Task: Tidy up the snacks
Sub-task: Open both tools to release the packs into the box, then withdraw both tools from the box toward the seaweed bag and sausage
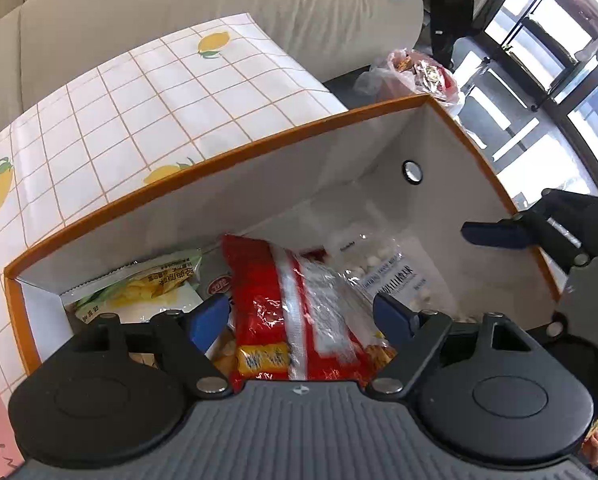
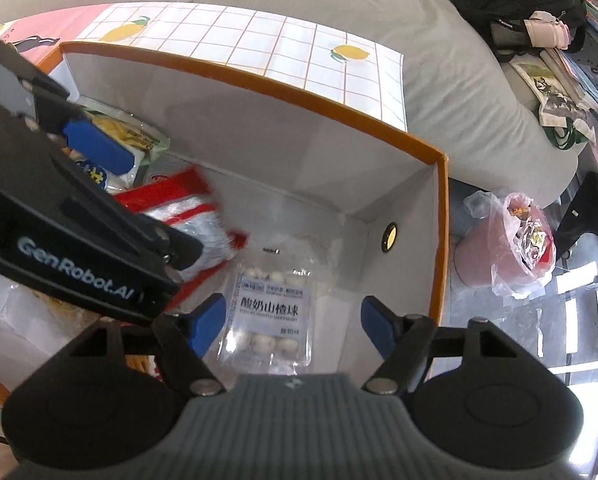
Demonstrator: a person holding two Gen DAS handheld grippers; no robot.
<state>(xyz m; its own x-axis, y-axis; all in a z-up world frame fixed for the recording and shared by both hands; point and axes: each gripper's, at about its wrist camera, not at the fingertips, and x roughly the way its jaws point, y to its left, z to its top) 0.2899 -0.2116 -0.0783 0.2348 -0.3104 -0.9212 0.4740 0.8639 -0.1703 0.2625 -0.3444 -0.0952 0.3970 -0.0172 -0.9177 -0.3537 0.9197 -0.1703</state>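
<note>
An orange-rimmed white box (image 1: 259,148) (image 2: 443,208) holds snack packs. In the left wrist view a red and clear snack bag (image 1: 295,304) lies between the fingers of my open left gripper (image 1: 301,316), which hangs over it without clamping it. A green chips bag (image 1: 147,284) lies at the box's left end and a clear bag of white yogurt hawthorn balls (image 1: 387,272) on the right. In the right wrist view my right gripper (image 2: 293,324) is open and empty above the ball bag (image 2: 271,312). The left gripper's body (image 2: 79,216) partly covers the red bag (image 2: 187,200).
The box stands on a lemon-print checked tablecloth (image 1: 139,96). A grey sofa (image 1: 179,4) lies behind. A pink bin lined with a plastic bag of wrappers (image 2: 511,248) stands on the floor to the right. A black backpack (image 2: 523,4) sits on the sofa.
</note>
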